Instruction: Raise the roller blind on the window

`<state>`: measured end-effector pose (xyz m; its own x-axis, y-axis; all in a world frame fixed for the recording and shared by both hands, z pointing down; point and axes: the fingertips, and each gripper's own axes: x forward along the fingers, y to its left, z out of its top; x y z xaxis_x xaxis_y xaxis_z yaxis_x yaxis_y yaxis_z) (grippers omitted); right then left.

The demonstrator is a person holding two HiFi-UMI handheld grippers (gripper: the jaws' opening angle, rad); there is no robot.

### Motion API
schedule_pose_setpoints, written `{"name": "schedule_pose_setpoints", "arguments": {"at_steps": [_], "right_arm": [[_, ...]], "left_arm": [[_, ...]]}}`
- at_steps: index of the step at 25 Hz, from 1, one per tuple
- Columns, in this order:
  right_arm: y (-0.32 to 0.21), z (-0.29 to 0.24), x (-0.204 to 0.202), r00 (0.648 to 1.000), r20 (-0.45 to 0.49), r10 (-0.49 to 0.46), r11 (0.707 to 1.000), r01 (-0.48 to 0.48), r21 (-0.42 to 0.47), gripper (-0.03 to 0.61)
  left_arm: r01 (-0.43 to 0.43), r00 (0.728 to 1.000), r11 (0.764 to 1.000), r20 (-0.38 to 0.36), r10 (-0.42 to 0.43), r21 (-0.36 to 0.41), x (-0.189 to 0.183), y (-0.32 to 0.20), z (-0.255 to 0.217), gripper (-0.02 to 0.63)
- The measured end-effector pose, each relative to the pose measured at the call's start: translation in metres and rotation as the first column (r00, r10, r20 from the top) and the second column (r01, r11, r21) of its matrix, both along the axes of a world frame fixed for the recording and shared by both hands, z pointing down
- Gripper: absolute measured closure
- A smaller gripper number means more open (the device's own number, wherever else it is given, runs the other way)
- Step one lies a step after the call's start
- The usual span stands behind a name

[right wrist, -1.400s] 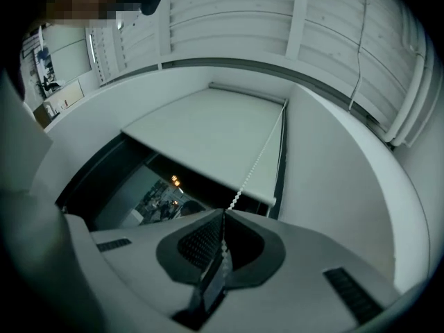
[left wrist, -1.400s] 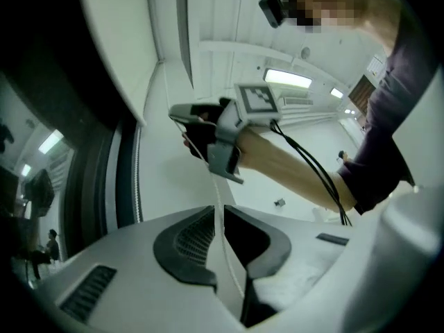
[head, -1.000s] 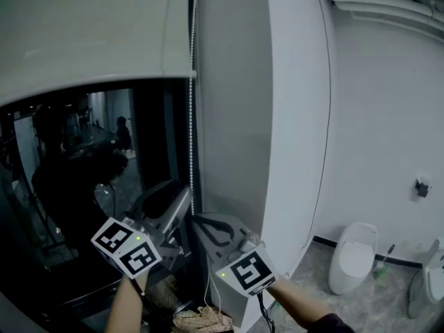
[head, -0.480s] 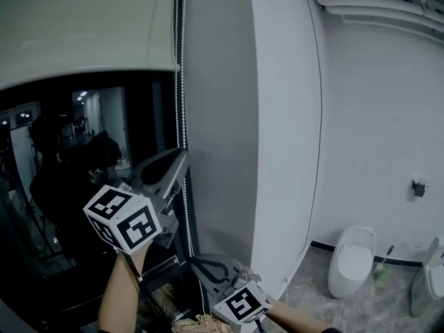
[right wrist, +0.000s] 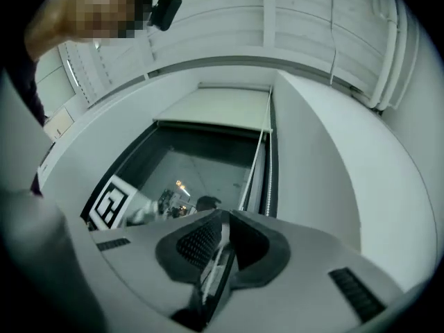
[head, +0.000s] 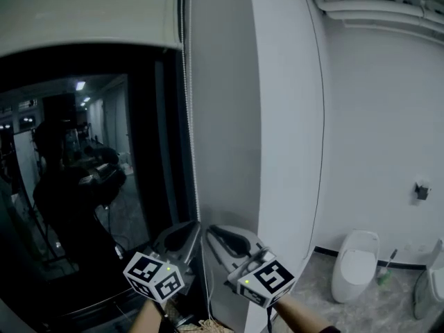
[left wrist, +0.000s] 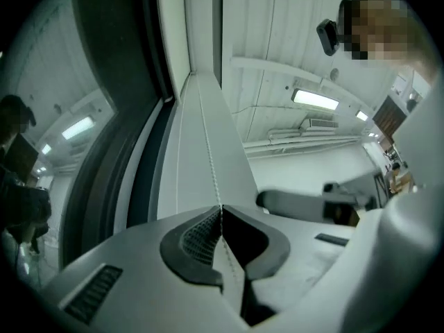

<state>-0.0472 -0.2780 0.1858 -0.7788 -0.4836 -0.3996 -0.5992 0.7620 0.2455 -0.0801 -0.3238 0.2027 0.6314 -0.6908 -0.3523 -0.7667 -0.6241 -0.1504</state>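
The pale roller blind (head: 90, 12) hangs at the top of the dark window (head: 90, 172), its bottom edge high in the head view. Its bead chain (head: 187, 116) drops along the window's right frame to both grippers. My left gripper (head: 196, 226) is low beside the frame, and its jaws are closing with the chain (left wrist: 208, 151) pinched between the pads. In its own view the left gripper (left wrist: 220, 210) points up along the chain. Just to its right, my right gripper (head: 209, 229) is shut on the chain's other strand (right wrist: 253, 165). In its own view the right gripper (right wrist: 225, 215) looks up at the blind (right wrist: 215, 109).
A white wall column (head: 277, 116) stands right of the window. Past it a white toilet (head: 354, 262) and a brush (head: 383, 266) are on the tiled floor. Pipes (head: 374, 5) run under the ceiling. The glass reflects a person.
The blind's bottom edge has risen. My left gripper went up the chain, came back down beside the right gripper, and its jaws closed on the chain. The right gripper dipped, then rose.
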Motion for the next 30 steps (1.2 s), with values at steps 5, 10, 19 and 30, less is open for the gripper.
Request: {"name": "schedule_pose_setpoints", "arguments": {"at_steps": [5, 10, 19, 30], "right_arm": [[-0.016, -0.072, -0.001, 0.999, 0.037, -0.030, 0.999, 0.029, 0.042, 0.526], [-0.015, -0.095, -0.018, 1.000, 0.003, 0.008, 0.996, -0.009, 0.085, 0.515], [-0.016, -0.074, -0.009, 0.996, 0.048, 0.075, 0.993, -0.079, 0.093, 0.571], [-0.019, -0.066, -0.004, 0.995, 0.030, 0.100, 0.991, -0.102, 0.090, 0.571]], "left_arm": [[-0.030, 1.000, 0.997, 0.001, 0.030, -0.074, 0.005, 0.006, 0.057, 0.595], [-0.026, 1.000, 0.998, -0.004, 0.026, -0.061, 0.001, 0.021, 0.058, 0.595], [0.067, 0.996, 0.998, -0.067, -0.066, 0.013, -0.032, 0.034, 0.023, 0.594], [0.106, 0.992, 0.993, -0.070, -0.103, 0.045, -0.040, 0.031, 0.003, 0.594]]}}
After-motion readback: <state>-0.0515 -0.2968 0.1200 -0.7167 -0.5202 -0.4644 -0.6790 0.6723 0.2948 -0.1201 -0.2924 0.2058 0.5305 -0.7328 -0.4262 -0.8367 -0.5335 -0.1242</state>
